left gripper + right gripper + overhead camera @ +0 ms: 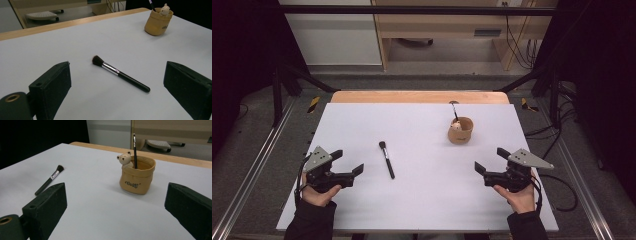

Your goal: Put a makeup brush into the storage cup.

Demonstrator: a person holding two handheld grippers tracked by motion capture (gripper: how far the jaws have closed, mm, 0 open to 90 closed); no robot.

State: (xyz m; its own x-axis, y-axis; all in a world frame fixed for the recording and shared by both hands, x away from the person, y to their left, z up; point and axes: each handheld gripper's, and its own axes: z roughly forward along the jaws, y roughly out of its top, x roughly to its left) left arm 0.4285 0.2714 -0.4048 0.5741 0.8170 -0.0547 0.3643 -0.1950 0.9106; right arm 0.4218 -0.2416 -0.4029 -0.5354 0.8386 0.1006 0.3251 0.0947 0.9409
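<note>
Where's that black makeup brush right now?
The makeup brush lies flat on the white table, left of centre, nearest the left gripper.

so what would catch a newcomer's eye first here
A black makeup brush lies flat on the white table, nearer the open left gripper. Toward the far right stands a tan pot with a small bear figure on its rim and a thin brush standing inside.
</note>
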